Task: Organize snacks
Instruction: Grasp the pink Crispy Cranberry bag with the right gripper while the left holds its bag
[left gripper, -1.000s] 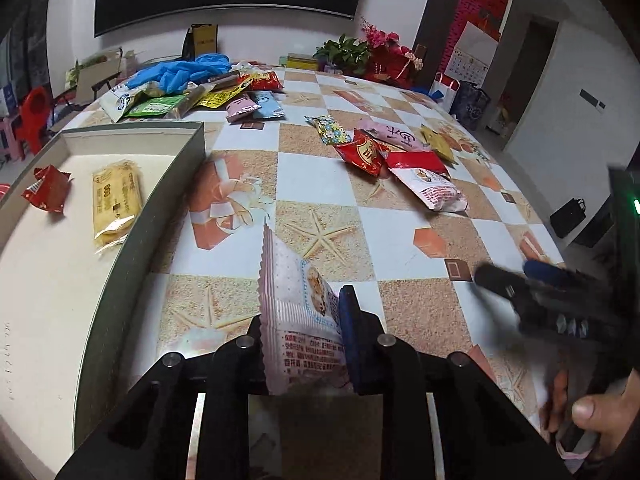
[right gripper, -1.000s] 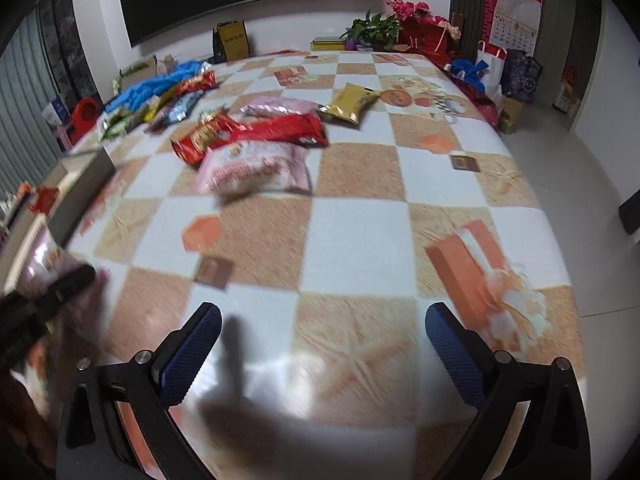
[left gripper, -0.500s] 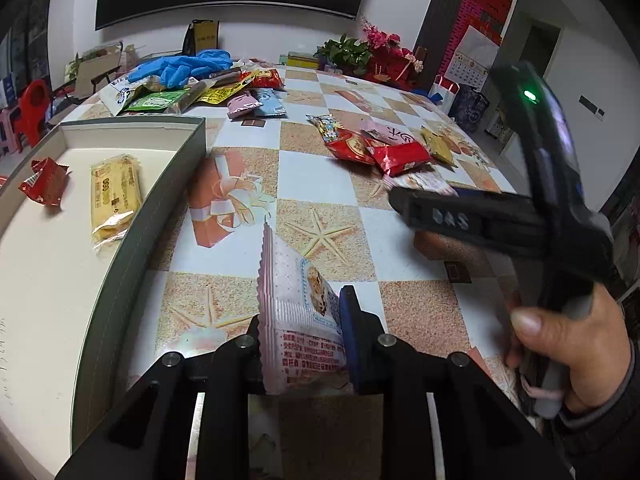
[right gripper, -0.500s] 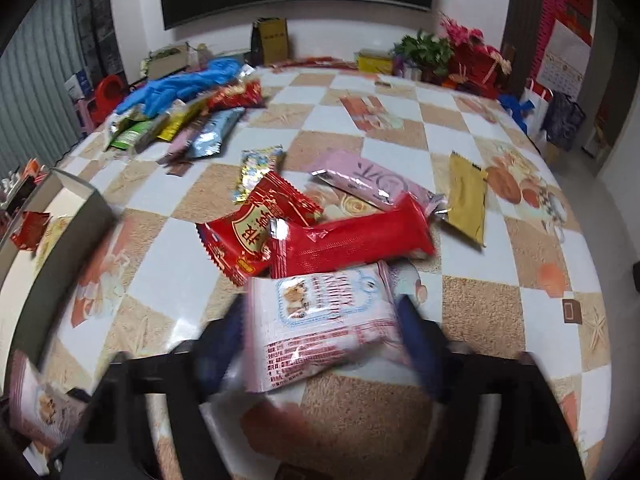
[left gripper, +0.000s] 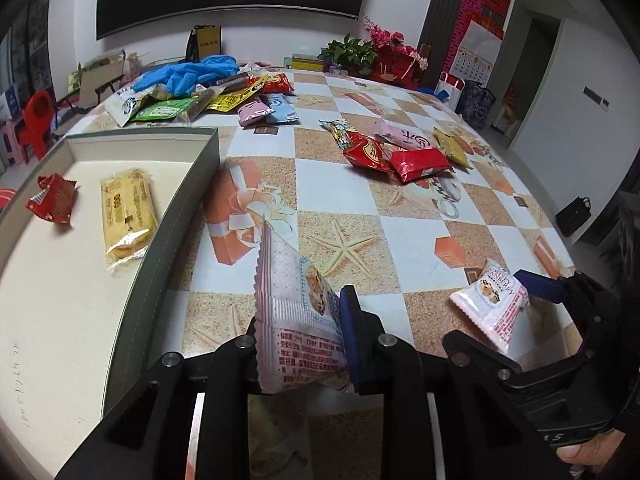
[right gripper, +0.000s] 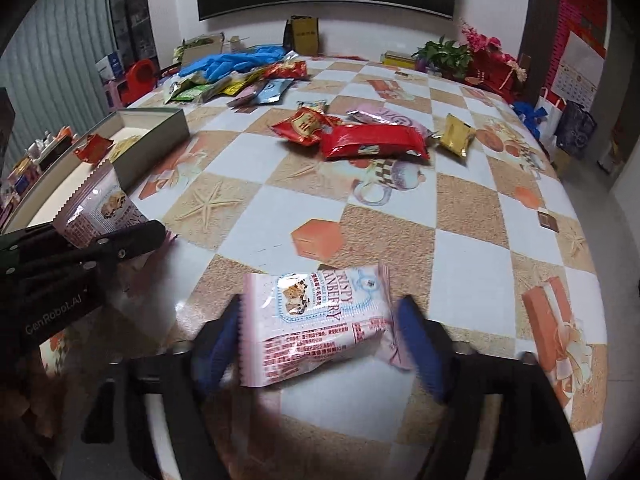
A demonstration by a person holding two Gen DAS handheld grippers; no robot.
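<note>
The pink-and-white snack packet (right gripper: 320, 320) lying between the right gripper's fingers reads "CRISPY CRANBERRY" in large letters on its face, with small red print below too fine to read. The left gripper (right gripper: 64, 268), to the left of that tool, carries the marking "GenRobot.AI" on its black body. The wall calendar (left gripper: 476, 54), far ahead and right of the left tool, shows numbers too small to read.

Quick count: two pink cranberry packets, one (left gripper: 298, 312) near the tray and one (right gripper: 320, 320) further right. Two snacks in the tray (left gripper: 176, 204) on the left: a red one (left gripper: 52, 199) and a yellow one (left gripper: 126, 212). Mid-table cluster (right gripper: 360, 132) has roughly five packets. The far pile (left gripper: 208, 96) is too jumbled to count.
</note>
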